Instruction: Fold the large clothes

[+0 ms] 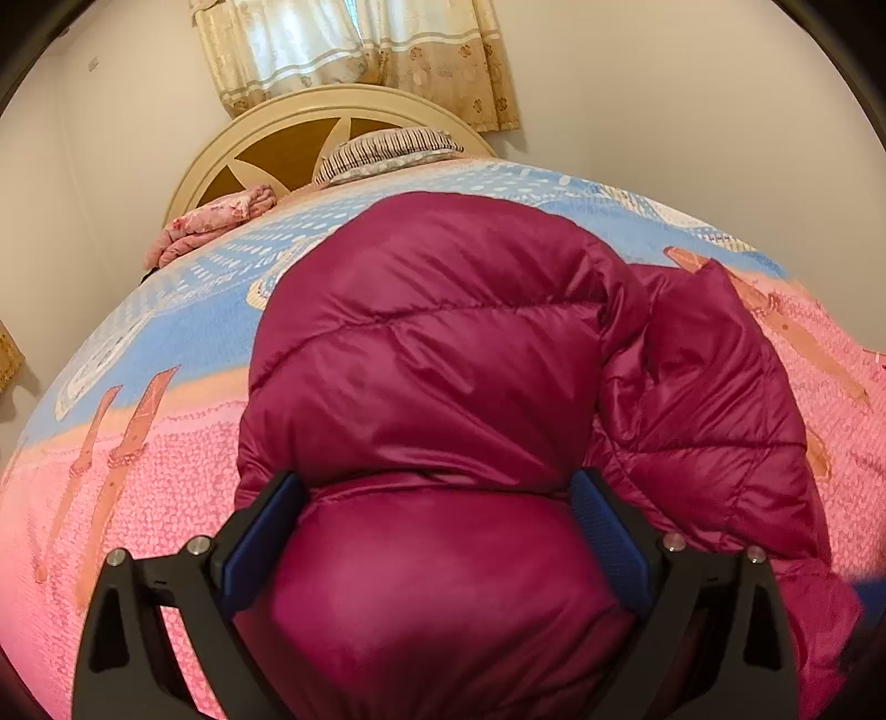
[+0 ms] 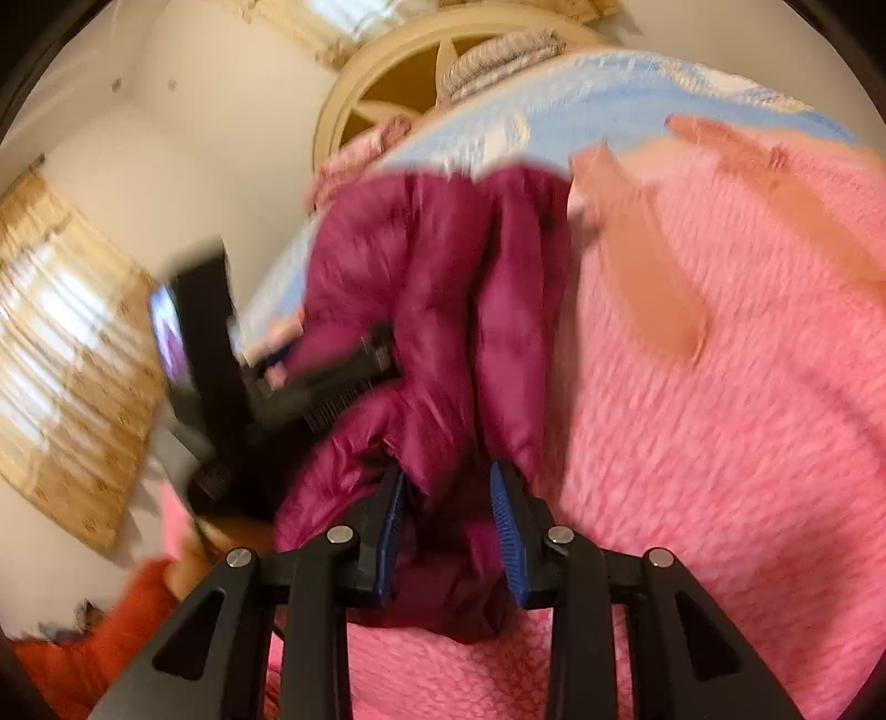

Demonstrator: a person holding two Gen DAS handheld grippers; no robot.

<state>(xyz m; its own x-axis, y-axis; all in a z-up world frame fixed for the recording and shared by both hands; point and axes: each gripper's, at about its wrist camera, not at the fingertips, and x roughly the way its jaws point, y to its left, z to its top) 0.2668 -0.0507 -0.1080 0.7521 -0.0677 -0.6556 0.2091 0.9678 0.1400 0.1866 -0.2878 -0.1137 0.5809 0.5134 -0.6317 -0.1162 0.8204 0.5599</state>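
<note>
A magenta puffer jacket lies on a bed with a pink and blue blanket. One sleeve is folded along its right side. My left gripper stands wide, its blue-padded fingers on either side of a puffy fold at the jacket's near end. My right gripper has a bunched end of the same jacket between its blue pads. The right wrist view is motion-blurred. The left gripper's black body shows at the jacket's left in that view.
A cream headboard and a striped pillow are at the far end. A folded pink floral quilt lies at the far left corner. Curtains hang behind. An orange sleeve shows at the lower left.
</note>
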